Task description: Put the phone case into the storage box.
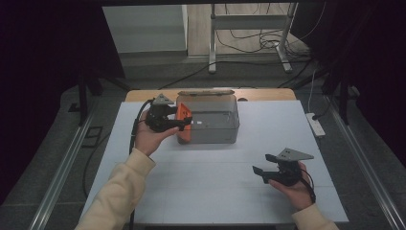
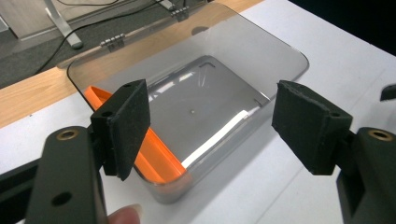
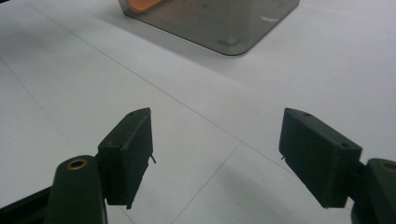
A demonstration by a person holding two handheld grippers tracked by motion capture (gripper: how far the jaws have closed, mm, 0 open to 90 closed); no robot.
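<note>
Showing no legible writing — smoky clear box (image 1: 209,122), orange insert (image 1: 183,123).

Smoky grey box (image 1: 210,120), orange piece (image 2: 156,156), white table (image 1: 215,191).

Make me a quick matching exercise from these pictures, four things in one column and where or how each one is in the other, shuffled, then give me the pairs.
Column one:
1. left tool
2. right tool
3. orange piece
4. clear box

Column two:
A. leaning inside the box at its left end
B. open, over the bare white tabletop at the near right
C. on the table's far middle, hinged lid swung open
D. open, at the box's left end

Pairs: 1-D, 2-B, 3-A, 4-C
</note>
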